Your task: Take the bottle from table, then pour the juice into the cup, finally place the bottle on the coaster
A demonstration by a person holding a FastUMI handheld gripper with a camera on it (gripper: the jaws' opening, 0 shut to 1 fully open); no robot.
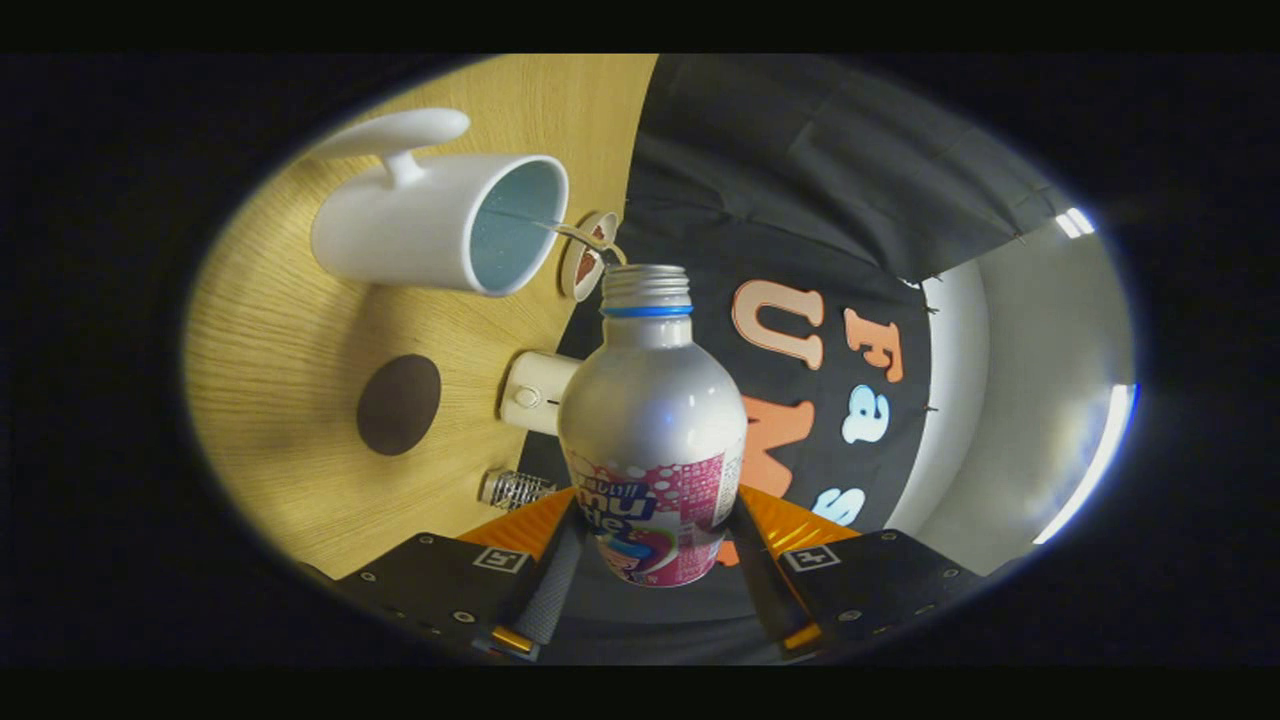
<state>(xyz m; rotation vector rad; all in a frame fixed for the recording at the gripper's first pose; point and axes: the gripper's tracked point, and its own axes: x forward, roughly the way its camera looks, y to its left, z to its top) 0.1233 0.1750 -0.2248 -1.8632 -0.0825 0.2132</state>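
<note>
My gripper [655,530] is shut on a silver bottle [652,420] with a pink label, one finger pressing on each side of its lower body. The whole view is rolled sideways, so the bottle is tipped relative to the wooden table [270,340]. Its open, threaded mouth points toward the rim of a white cup [420,235] with a handle and a pale blue inside. A thin glinting line runs from the mouth to the cup's rim; I cannot tell whether it is liquid. A dark brown round coaster [398,404] lies on the table beside the cup, apart from it.
A small white box-shaped device [535,392] sits at the table's edge just behind the bottle. A ribbed metal object [515,489] lies near my left finger. A small round white thing with red inside [585,260] rests by the cup's rim.
</note>
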